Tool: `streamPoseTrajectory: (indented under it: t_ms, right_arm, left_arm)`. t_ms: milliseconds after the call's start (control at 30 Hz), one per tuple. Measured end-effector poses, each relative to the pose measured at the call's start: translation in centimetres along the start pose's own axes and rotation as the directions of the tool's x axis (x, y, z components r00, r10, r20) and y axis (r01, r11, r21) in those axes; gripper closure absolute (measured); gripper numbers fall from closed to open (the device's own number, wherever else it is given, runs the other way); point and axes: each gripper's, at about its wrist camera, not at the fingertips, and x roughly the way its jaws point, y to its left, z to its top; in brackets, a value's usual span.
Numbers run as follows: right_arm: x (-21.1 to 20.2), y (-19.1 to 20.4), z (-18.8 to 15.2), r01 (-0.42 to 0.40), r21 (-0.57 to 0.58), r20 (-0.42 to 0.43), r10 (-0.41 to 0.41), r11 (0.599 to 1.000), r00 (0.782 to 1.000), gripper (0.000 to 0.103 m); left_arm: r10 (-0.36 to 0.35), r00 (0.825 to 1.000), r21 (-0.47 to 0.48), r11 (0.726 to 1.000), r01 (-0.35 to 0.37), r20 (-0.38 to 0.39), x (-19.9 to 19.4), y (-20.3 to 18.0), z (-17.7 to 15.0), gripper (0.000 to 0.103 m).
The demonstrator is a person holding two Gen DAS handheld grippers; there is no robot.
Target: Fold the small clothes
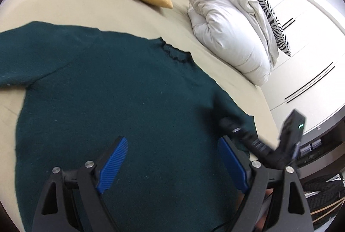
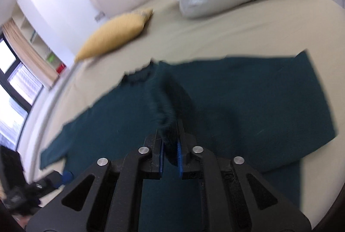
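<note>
One dark green knit sweater [image 1: 120, 102] on a beige bed [image 1: 54, 1].
Right gripper [image 2: 170, 145] pinches its sleeve; left gripper [image 1: 172, 158] gapes wide above it; two pillows beyond.

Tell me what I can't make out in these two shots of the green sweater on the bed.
- Left wrist view: the sweater hem is hidden behind the open left gripper; one sleeve is cut by the picture's left edge.
- Left wrist view: the right gripper is a blur, its jaws unreadable.
- Right wrist view: motion blur hides which part of the sweater the right gripper pinches.
</note>
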Motion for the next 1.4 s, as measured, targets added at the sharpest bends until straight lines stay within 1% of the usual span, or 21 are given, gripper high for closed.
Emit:
streamPoseTrajectory:
  t_ms: [67, 100, 133, 167, 200, 233, 300, 333, 400, 467, 533, 600, 700, 767, 833, 933, 1033, 1100, 1233, 1333, 1400]
  right_arm:
    - [0.3, 0.6, -1.7, -0.008, -0.018, -0.025, 0.008, 1.000, 1.000, 0.079]
    - [-0.2, 0.5, -2.1, -0.022, -0.017, -0.010, 0.022, 1.000, 1.000, 0.065]
    - [-1.2, 0.1, -2.4, -0.035, -0.004, 0.022, 0.035, 0.999, 0.999, 0.048]
    - [-2.3, -0.3, -2.5, -0.042, 0.009, 0.057, 0.042, 0.999, 0.997, 0.042]
    - [-3.5, -0.8, -2.8, -0.049, 0.012, 0.085, 0.047, 0.999, 0.995, 0.042]
    - [-5.4, -0.7, -5.1, -0.050, 0.005, 0.097, 0.049, 0.999, 0.994, 0.042]
    - [-7.1, -2.4, -5.9, -0.053, 0.007, 0.094, 0.052, 0.999, 0.994, 0.042]
    - [-8.0, -1.7, -7.7, -0.055, 0.023, 0.091, 0.053, 0.998, 0.994, 0.042]
    - [-9.6, -3.3, -9.4, -0.066, 0.086, 0.086, 0.058, 0.994, 0.995, 0.042]
    - [-10.3, -5.8, -9.3, -0.074, 0.155, 0.083, 0.061, 0.985, 0.995, 0.042]
    - [-10.5, -7.9, -9.4, -0.095, 0.223, 0.077, 0.079, 0.970, 0.994, 0.042]
    - [-10.5, -9.5, -9.9, -0.094, 0.263, 0.068, 0.079, 0.960, 0.995, 0.042]
    - [-9.8, -10.8, -10.6, -0.091, 0.296, 0.054, 0.078, 0.951, 0.995, 0.042]
    - [-10.0, -11.3, -11.3, -0.093, 0.307, 0.061, 0.078, 0.947, 0.995, 0.042]
    - [-9.8, -11.0, -11.4, -0.085, 0.300, 0.068, 0.067, 0.950, 0.995, 0.042]
    - [-9.7, -10.8, -11.5, -0.068, 0.292, 0.067, 0.050, 0.954, 0.996, 0.042]
    - [-9.4, -10.6, -11.3, -0.068, 0.297, 0.069, 0.050, 0.952, 0.996, 0.042]
    - [-9.4, -10.8, -11.2, -0.066, 0.301, 0.070, 0.047, 0.951, 0.996, 0.042]
    - [-9.5, -11.4, -11.1, -0.058, 0.317, 0.073, 0.037, 0.947, 0.997, 0.043]
    - [-9.5, -11.7, -11.0, -0.057, 0.323, 0.069, 0.037, 0.945, 0.997, 0.043]
    - [-9.7, -11.8, -10.9, -0.056, 0.329, 0.072, 0.034, 0.943, 0.997, 0.044]
  left_arm:
    - [-0.004, 1.000, 0.001, 1.000, 0.004, -0.022, 1.1, -0.2, 0.2, 0.016]
    - [-0.007, 1.000, 0.002, 1.000, 0.007, -0.030, 1.6, -0.4, 0.4, 0.016]
    - [-0.013, 0.999, 0.004, 1.000, 0.013, -0.038, 2.2, -0.7, 0.5, 0.016]
    - [-0.019, 0.999, 0.010, 1.000, 0.019, -0.047, 3.0, -1.2, 0.7, 0.016]
    - [-0.022, 0.998, 0.020, 1.000, 0.023, -0.057, 3.7, -1.6, 0.9, 0.016]
    - [-0.022, 0.997, 0.038, 0.999, 0.024, -0.070, 4.9, -2.5, 1.3, 0.017]
    - [-0.017, 0.995, 0.064, 0.998, 0.023, -0.097, 6.7, -3.5, 1.8, 0.028]
    - [-0.017, 0.992, 0.074, 0.997, 0.027, -0.122, 8.1, -4.1, 2.1, 0.030]
    - [0.011, 0.985, 0.086, 0.996, 0.004, -0.170, 10.7, -4.9, 2.6, 0.038]
    - [0.024, 0.979, 0.100, 0.995, -0.004, -0.201, 12.9, -5.7, 2.7, 0.043]
    - [0.054, 0.979, 0.139, 0.990, -0.027, -0.195, 14.0, -6.6, 2.9, 0.046]
    - [0.076, 0.977, 0.167, 0.985, -0.043, -0.198, 14.7, -7.4, 3.0, 0.061]
    - [0.116, 0.975, 0.205, 0.976, -0.077, -0.191, 15.2, -8.0, 3.1, 0.078]
    - [0.151, 0.973, 0.237, 0.965, -0.108, -0.174, 15.0, -8.3, 3.0, 0.084]
    - [0.164, 0.974, 0.285, 0.952, -0.114, -0.158, 14.8, -9.1, 2.7, 0.094]
    - [0.171, 0.976, 0.326, 0.938, -0.121, -0.132, 14.6, -10.1, 2.5, 0.095]
    - [0.132, 0.985, 0.298, 0.950, -0.095, -0.107, 13.5, -9.9, 3.4, 0.095]
    - [0.125, 0.990, 0.279, 0.955, -0.103, -0.061, 11.8, -9.1, 4.4, 0.095]
    - [0.134, 0.990, 0.196, 0.971, -0.138, 0.034, 8.7, -5.7, 7.0, 0.095]
    - [0.150, 0.988, 0.100, 0.983, -0.151, 0.024, 8.5, -1.7, 8.4, 0.095]
    - [0.166, 0.986, 0.078, 0.983, -0.167, 0.014, 8.9, -0.2, 8.5, 0.095]
